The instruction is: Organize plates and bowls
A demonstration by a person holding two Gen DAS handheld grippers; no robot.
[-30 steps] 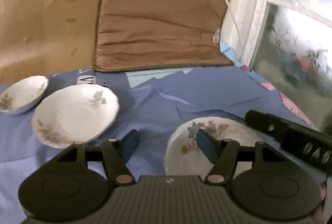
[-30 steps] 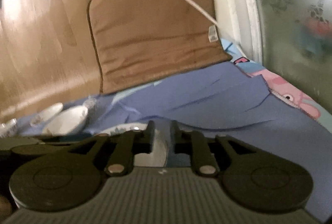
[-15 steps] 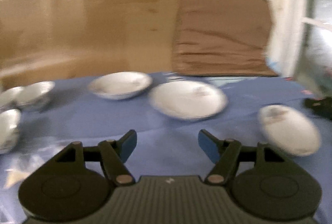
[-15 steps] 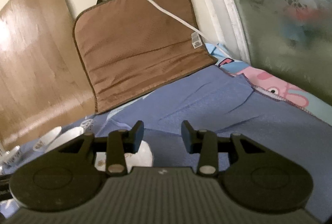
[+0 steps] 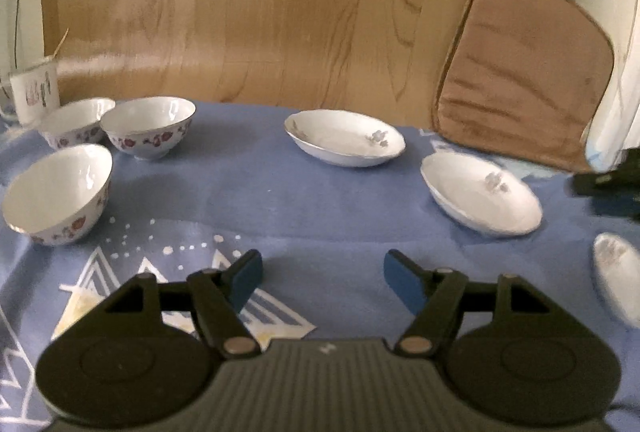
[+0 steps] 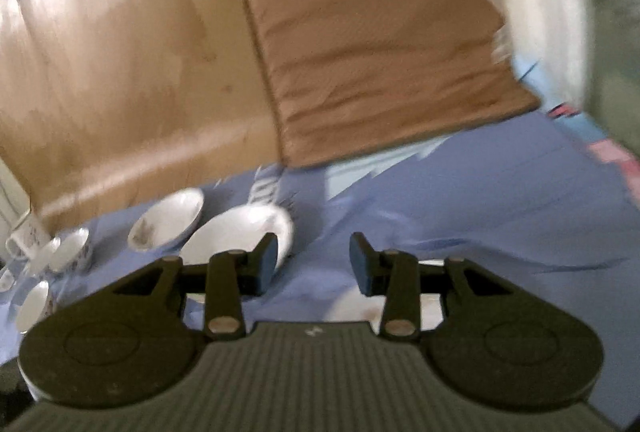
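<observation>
ahead-left of the left gripper [image 5: 323,274], jaws just widened and empty, sat three bowls; nearest bowl [image 5: 56,194] lay far left. right gripper [image 6: 313,260] part-spread, empty.

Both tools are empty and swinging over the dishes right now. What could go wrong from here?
Three red-flowered bowls sit crowded together; reaching for one may knock its neighbour. A plate lies at the frame's right edge, easily clipped by the left tool. The right view is blurred, so aiming the right tool is risky.

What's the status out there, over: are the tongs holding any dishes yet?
Left tongs open, empty, just widened. Right tongs open, empty. Three bowls and shallow plates sit unstacked on the blue cloth. Nothing in the way.
</observation>
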